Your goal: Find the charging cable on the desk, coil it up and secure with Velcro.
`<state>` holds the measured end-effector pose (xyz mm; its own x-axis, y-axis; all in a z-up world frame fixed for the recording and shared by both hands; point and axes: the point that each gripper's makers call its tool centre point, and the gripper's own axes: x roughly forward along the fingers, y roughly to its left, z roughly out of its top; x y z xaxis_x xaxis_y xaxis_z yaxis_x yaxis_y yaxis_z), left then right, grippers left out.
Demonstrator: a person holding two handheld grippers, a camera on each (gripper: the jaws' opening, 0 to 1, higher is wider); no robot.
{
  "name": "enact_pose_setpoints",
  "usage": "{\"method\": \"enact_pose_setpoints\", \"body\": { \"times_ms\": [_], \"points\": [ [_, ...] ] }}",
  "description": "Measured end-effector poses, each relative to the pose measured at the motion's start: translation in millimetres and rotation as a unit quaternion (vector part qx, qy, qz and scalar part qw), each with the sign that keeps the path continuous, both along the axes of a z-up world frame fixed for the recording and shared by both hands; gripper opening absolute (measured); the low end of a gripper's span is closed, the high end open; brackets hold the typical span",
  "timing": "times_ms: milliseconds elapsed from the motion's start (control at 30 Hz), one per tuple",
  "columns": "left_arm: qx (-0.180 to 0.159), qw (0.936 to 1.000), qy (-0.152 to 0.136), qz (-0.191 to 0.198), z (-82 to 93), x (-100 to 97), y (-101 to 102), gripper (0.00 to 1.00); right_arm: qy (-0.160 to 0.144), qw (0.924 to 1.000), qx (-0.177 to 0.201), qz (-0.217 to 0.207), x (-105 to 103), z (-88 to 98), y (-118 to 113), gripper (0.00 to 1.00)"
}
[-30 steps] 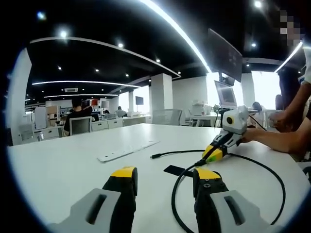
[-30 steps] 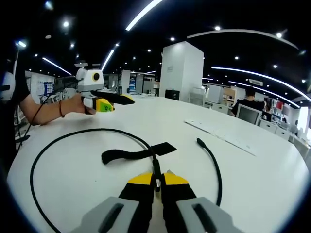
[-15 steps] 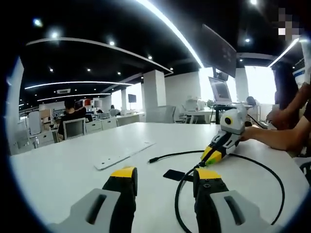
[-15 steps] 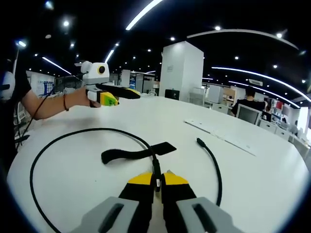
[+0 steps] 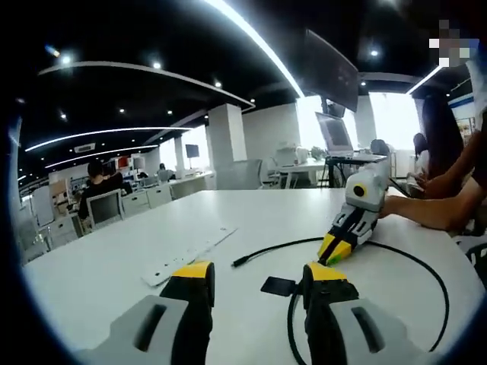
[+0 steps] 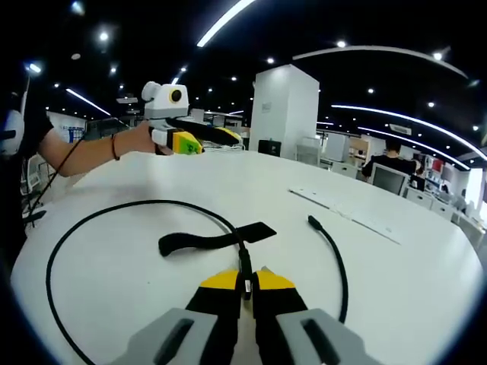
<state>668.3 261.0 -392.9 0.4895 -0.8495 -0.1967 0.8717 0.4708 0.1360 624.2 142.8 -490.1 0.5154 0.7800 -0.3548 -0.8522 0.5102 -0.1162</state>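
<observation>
A black charging cable (image 6: 137,205) lies on the white desk (image 6: 426,274) in a wide loop, its plug end (image 6: 312,221) lying free at the right. My right gripper (image 6: 245,281) is shut on the cable near the desk's front. A black Velcro strap (image 6: 213,241) lies flat just beyond it, touching the cable. My left gripper (image 6: 213,138) hovers open above the far left of the desk, held by a hand. In the left gripper view my left gripper (image 5: 259,274) is open and empty; the right gripper (image 5: 346,236), strap (image 5: 278,286) and cable (image 5: 274,247) lie ahead.
A flat white strip (image 6: 350,213) lies on the desk at the right, seen too as a strip (image 5: 190,255) in the left gripper view. A person's forearm (image 5: 426,209) rests along the desk edge. Office desks, chairs and seated people stand far behind.
My left gripper has risen and swung rightward over the desk, towards the cable and strap. The right gripper stays shut on the cable; cable and strap have not moved.
</observation>
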Motion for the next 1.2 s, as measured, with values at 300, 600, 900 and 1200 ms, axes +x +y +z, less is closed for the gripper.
{"method": "enact_pose_setpoints", "body": {
  "times_ms": [300, 600, 900, 1200],
  "points": [
    [0.030, 0.9993, -0.009, -0.022, 2.5, 10.1, -15, 0.47, 0.000, 1.0000, -0.002, 0.000, -1, -0.3, 0, 0.08],
    [0.045, 0.9983, -0.012, -0.035, 4.4, 22.0, -31, 0.45, -0.001, 1.0000, -0.003, 0.000, -2, -0.3, -1, 0.08],
    [0.058, 0.9970, -0.011, -0.049, -0.2, 28.2, -44, 0.45, -0.001, 1.0000, -0.003, 0.000, -3, -0.7, -2, 0.08],
    [0.069, 0.9946, -0.001, -0.078, -12.7, 31.1, -64, 0.44, -0.001, 1.0000, -0.004, 0.000, -3, -1.3, -2, 0.08]
  ]
}}
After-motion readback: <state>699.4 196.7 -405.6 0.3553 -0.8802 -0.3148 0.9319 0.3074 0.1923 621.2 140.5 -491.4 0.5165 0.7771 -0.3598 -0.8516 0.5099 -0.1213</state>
